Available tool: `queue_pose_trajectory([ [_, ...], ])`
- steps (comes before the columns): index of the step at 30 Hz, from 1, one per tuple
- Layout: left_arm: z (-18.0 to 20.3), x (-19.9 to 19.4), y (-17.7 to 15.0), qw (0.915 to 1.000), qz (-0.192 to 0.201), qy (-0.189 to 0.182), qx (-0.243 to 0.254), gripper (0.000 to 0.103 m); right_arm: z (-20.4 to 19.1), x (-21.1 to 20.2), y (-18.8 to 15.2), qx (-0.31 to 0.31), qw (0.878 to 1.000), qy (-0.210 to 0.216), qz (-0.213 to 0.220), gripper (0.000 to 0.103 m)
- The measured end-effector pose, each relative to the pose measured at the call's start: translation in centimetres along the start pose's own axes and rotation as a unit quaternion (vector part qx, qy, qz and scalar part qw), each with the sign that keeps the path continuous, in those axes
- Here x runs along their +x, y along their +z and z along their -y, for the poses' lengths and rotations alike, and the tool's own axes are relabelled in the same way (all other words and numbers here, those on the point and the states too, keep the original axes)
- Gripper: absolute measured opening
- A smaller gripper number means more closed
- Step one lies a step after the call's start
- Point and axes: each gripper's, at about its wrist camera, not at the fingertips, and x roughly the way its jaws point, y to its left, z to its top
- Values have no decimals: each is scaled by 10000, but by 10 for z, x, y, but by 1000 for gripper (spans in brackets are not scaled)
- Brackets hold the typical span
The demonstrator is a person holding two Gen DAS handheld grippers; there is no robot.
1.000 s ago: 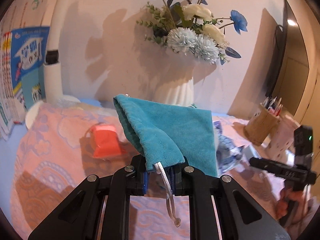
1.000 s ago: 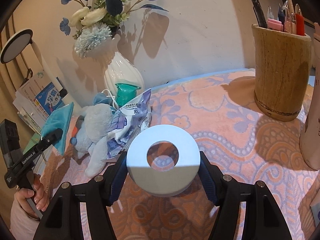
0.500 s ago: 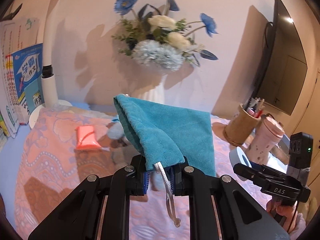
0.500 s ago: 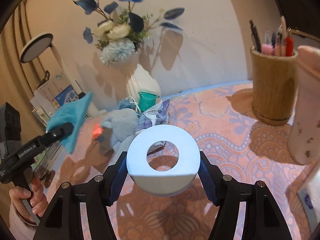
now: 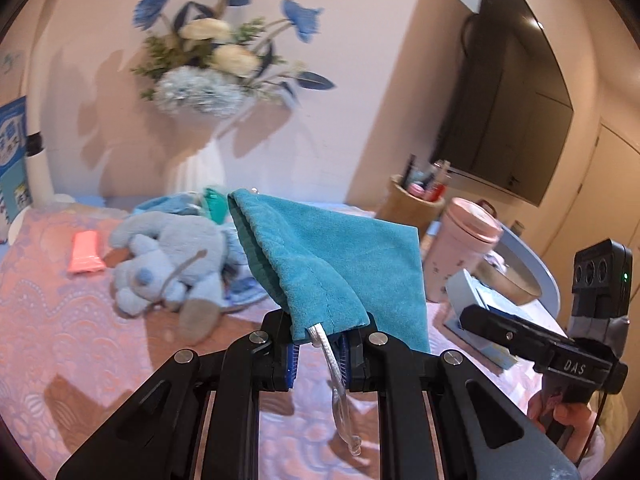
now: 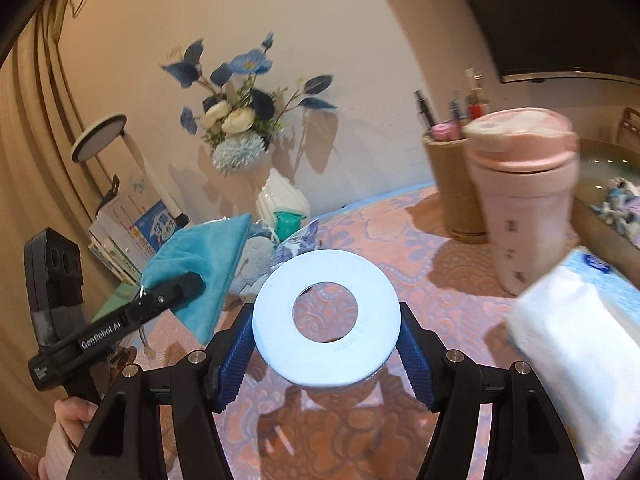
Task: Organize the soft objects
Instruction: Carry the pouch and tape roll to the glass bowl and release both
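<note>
Left wrist view: left gripper [image 5: 318, 354] clamped narrow on the drawstring mouth of the teal pouch [image 5: 340, 258], raised above the patterned cloth [image 5: 60, 320]; pinched at the opening, probably to keep the mouth reachable for loading. Clear cord [image 5: 338, 392] hanging between the fingers. Plush toy [image 5: 168, 264] lying on the cloth beyond, beside an orange packet [image 5: 85, 251].

Right wrist view: right gripper [image 6: 326, 352] spread wide, gripping the pale blue ring [image 6: 326, 320] across its outer edge, held flat above the cloth. Pouch well left of the ring, apart from it. Pink tumbler [image 6: 524, 196] and tissue pack [image 6: 572, 364] close at right; clearance there judged tight.
</note>
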Motion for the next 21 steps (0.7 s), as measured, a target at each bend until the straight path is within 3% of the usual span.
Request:
queue_pose_trajectory([
  [10,73,27,-3,9970,-202,-599,442,13,48,-56,10,174,9987,-402,246,66],
  [21,182,63,5,9801,-417,-1497,1231,13,131,-127,43,701,9889,-1086,732,66],
])
